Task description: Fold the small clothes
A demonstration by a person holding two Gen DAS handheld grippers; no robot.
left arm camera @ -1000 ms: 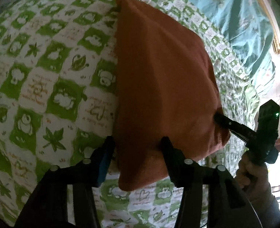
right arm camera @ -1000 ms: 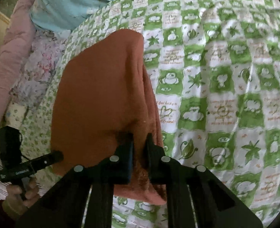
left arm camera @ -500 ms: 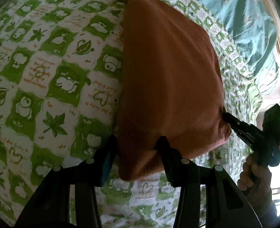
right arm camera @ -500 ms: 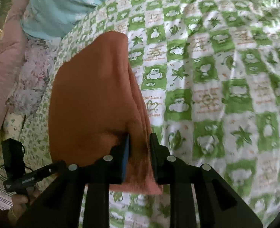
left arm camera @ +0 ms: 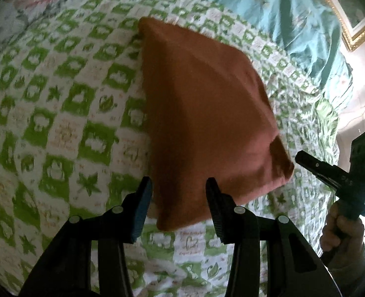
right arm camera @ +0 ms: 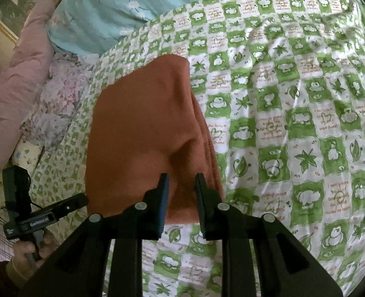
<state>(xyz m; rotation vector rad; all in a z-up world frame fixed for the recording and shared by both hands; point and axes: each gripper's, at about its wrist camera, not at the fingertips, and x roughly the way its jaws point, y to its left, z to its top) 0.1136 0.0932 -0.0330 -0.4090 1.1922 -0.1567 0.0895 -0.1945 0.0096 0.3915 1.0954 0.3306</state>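
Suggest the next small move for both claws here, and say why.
Probably back both claws away. The cloth lies folded on the bed; the left claw and right claw are open with jaws apart around its near edge, gripping nothing.

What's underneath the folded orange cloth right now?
The orange cloth lies on the green-and-white checked bedspread, which shows all around it. Whatever sits directly beneath the cloth is covered, so nothing else can be confirmed.

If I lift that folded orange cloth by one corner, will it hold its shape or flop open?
The orange cloth would probably flop: it looks soft and fuzzy, with a sagging dimple near the right gripper. Its stacked layers at the right edge seem loose, so they'd likely fan apart. It looks light for its size.
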